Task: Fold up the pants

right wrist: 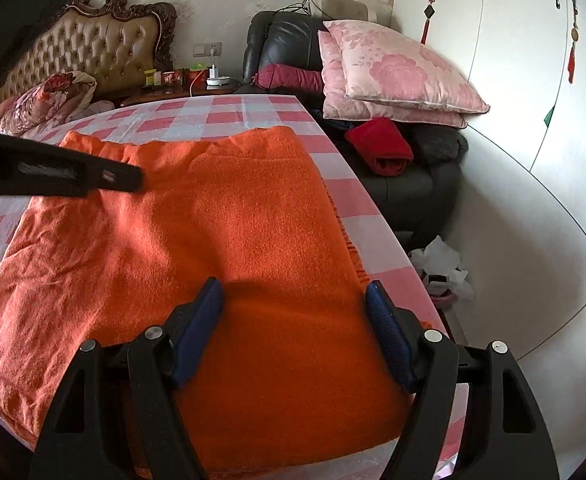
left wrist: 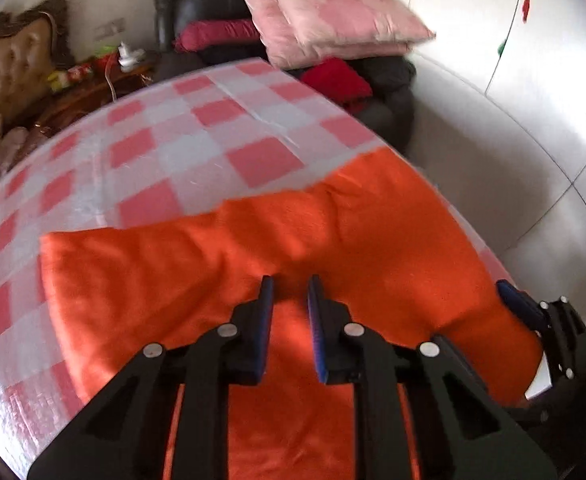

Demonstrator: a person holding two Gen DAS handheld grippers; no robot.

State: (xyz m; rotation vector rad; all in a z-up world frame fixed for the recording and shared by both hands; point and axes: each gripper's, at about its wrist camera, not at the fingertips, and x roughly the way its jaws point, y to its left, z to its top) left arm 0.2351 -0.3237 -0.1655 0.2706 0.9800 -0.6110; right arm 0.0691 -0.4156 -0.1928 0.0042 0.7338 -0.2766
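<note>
Right wrist view shows the pants [right wrist: 221, 216] already folded over, lying flat on the checked worktop [right wrist: 357, 208] (apparently one more fold remains). Right claw [right wrist: 293, 312] gapes, released, above them; left claw [left wrist: 291, 294] is narrowed, gripping nothing.

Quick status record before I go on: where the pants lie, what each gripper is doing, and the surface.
pants: orange, spread flat, partly folded
surface: table with pink checked cloth
left gripper: above the pants, fingers narrow with a gap showing, nothing between them
right gripper: open wide over the near part of the pants, holding nothing
near table: dark armchair with pink pillows
</note>
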